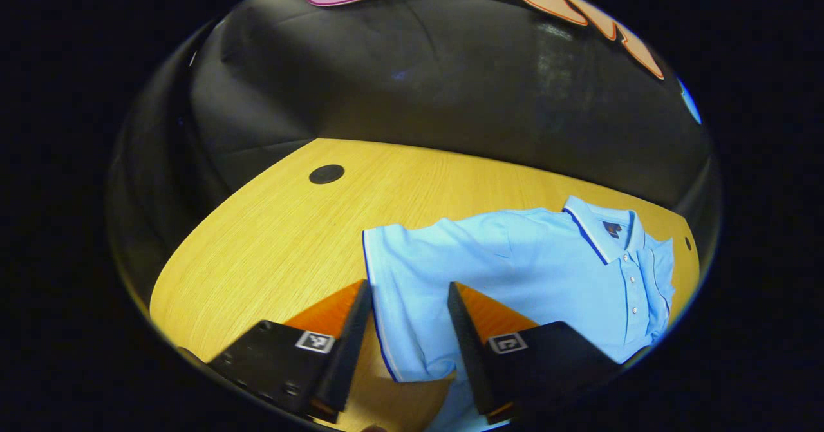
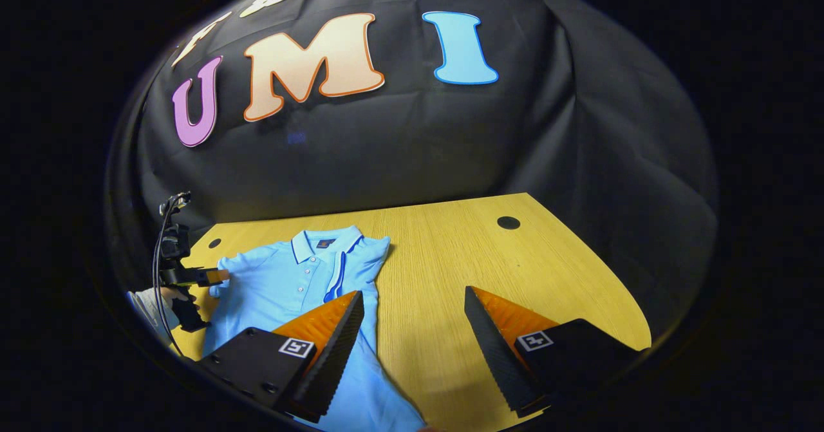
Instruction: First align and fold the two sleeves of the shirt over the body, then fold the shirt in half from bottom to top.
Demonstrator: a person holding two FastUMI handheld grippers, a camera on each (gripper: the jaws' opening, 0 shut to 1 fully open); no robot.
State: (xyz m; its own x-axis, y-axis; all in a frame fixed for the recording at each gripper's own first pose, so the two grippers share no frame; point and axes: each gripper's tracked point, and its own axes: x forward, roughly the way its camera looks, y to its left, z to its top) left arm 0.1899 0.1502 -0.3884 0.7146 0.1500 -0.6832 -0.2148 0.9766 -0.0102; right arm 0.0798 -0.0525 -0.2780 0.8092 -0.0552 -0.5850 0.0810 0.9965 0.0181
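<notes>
Left gripper view first: the left gripper (image 1: 407, 303) has its two fingers spread wide, and nothing is held between them. Right between and just past them lies a sleeve (image 1: 412, 290) of the blue shirt (image 1: 515, 264), flat on the yellow table (image 1: 270, 239). The sleeve's dark-trimmed edge runs close beside one finger. So this gripper is the near one for this sleeve; it looks ready to go down and pinch it. From there the shirt stretches away toward the collar (image 1: 602, 229) and the row of buttons, off to the side and farther out.

Right gripper view next: the right gripper (image 2: 415, 303) is spread wide too and holds nothing. One of its fingers sits over the shirt's edge and the other over bare wood, so the shirt lies off to one side of it. A strip with a dark stripe (image 2: 338, 277) lies on the shirt's body; I think that sleeve is already folded over. Farther off, the other gripper and the hand (image 2: 168, 298) holding it sit by the far sleeve
</notes>
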